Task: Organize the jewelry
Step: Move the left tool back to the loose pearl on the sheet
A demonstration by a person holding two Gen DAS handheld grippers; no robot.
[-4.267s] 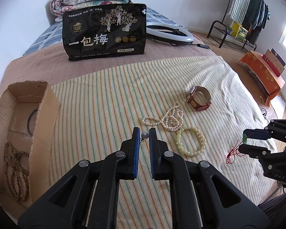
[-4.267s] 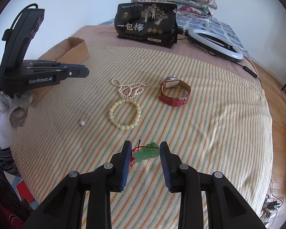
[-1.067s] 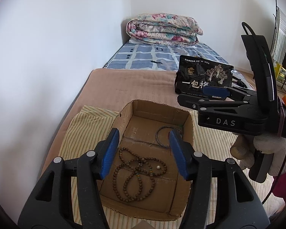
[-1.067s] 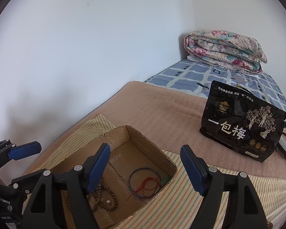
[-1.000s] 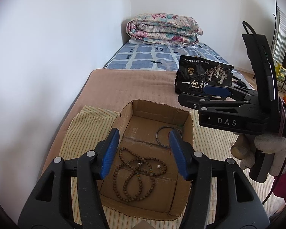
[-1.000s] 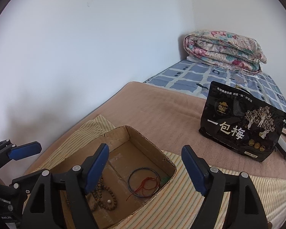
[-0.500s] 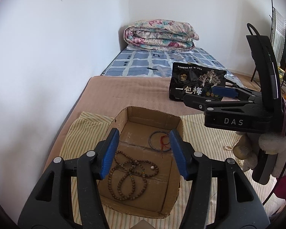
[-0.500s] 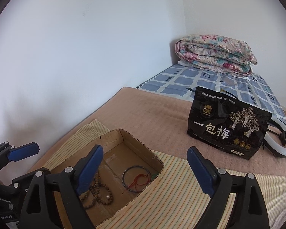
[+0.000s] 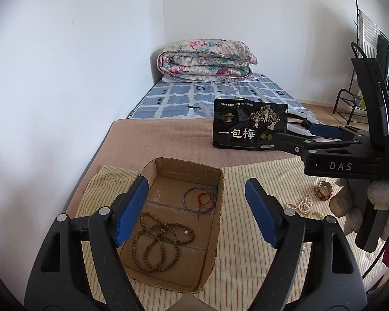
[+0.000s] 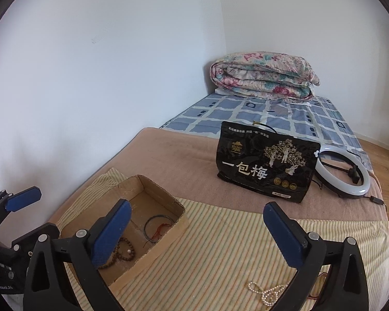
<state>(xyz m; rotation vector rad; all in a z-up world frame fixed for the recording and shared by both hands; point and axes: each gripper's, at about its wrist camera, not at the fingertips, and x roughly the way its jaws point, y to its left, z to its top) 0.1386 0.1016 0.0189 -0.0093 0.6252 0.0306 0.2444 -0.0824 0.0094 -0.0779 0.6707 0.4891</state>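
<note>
Both tongs have drawn back and up from the box since the earlier frames, and each has let go of what it carried. Left tongs (image 9: 195, 211) stand wide with jaws opening and nothing between them; right tongs (image 10: 197, 230) are spread as wide as they go, jaws opening, also empty.

Directly below and ahead of the left tongs sits the box (image 9: 219, 207), open-topped cardboard. Inside, nearest the tongs, lies a looped brown bead string (image 9: 159, 243) with a small pearl (image 9: 186, 232) resting by it. Farther in lies a thin dark bangle (image 9: 195, 199) with a red cord (image 9: 203, 198) tangled across it. That drop looks finished, so the next pieces are due.

Off to the right of the left tongs, on the striped cloth (image 9: 246, 246) of the bed, a pearl necklace (image 9: 302, 204) and a red watch (image 9: 324, 191) wait, well apart from the box. From the right tongs the necklace shows just below and to the right. Beyond everything stands a black bag (image 10: 265, 172).
</note>
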